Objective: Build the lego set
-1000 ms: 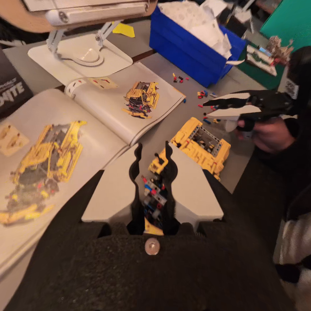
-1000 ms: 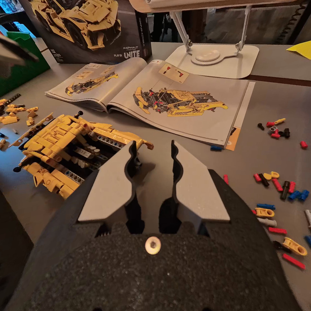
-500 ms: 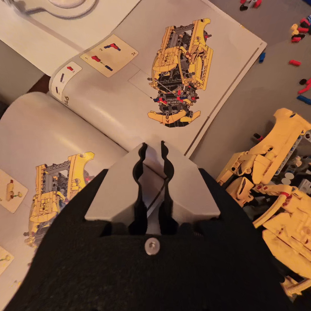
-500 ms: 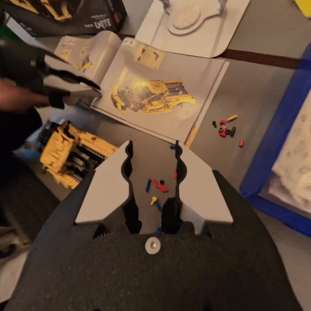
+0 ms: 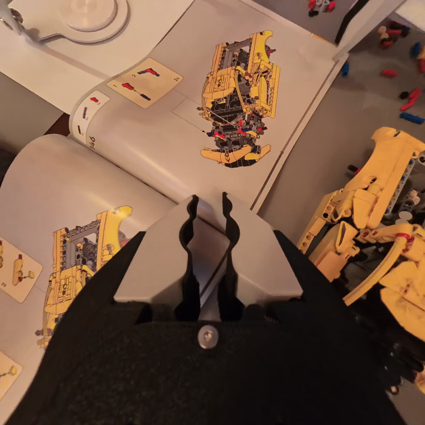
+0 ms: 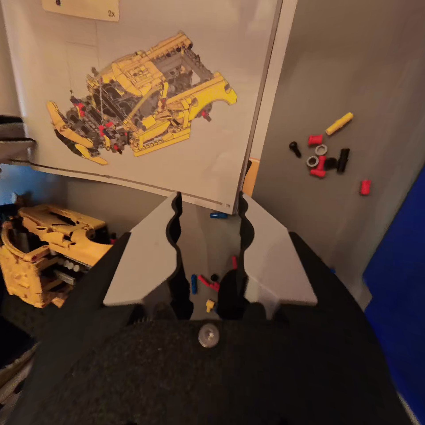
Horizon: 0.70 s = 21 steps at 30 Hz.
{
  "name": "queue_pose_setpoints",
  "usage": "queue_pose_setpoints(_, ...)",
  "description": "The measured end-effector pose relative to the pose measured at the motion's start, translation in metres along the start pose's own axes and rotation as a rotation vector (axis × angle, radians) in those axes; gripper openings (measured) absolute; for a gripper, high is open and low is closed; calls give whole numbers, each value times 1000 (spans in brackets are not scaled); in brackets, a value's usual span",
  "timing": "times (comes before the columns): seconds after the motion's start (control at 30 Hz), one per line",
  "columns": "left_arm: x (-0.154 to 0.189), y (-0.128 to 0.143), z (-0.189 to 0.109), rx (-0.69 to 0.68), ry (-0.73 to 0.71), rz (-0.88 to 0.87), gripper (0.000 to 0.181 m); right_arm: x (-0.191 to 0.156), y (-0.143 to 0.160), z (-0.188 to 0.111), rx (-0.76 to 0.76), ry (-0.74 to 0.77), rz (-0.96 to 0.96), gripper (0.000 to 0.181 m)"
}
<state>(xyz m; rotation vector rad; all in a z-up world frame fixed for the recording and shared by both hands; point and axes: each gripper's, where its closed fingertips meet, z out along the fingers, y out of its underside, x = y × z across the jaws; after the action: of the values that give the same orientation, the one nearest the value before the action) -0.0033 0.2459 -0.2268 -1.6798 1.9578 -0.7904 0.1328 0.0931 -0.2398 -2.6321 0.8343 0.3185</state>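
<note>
I hold my left fingers [image 5: 208, 230] slightly apart and empty over the open instruction booklet's [image 5: 142, 147] near edge, right fingers [image 6: 209, 232] wide apart above loose pins [image 6: 207, 281] on the worktop [image 6: 322, 69], reading the step; the half-built yellow car [image 5: 368, 241] waits beside the booklet.

Grey matte counter [image 6: 322, 69] fills both views, flat and plain. Warm, dim lighting, slight orange cast, soft shadows. White lamp or stand base [image 5: 69, 34] sits on the counter at top left in the left wrist view: flat plate with a round raised disc, metal bracket at its edge. Dark brown strip [image 5: 57, 124] shows beside the base, looks like a seam or gap in the counter. Blue bin wall [image 6: 395, 276] stands on the counter at the right edge of the right wrist view. No walls, floor or windows in view.
</note>
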Motion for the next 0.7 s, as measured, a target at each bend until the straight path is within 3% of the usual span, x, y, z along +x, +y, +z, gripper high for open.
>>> queue_pose_setpoints(0.2, 2, 6, -3, 8, 103, -16, 22, 1, 4, 2, -17, 36, -44, 49)
queue_pose_setpoints(0.43, 3, 6, -2, 6, 61, 33, 21, 20, 9, -2, 4, 29, 10, 50)
queue_pose_setpoints(0.7, 4, 7, -2, 7, 59, 36, 21, 17, 10, -5, 12, -3, 7, 49)
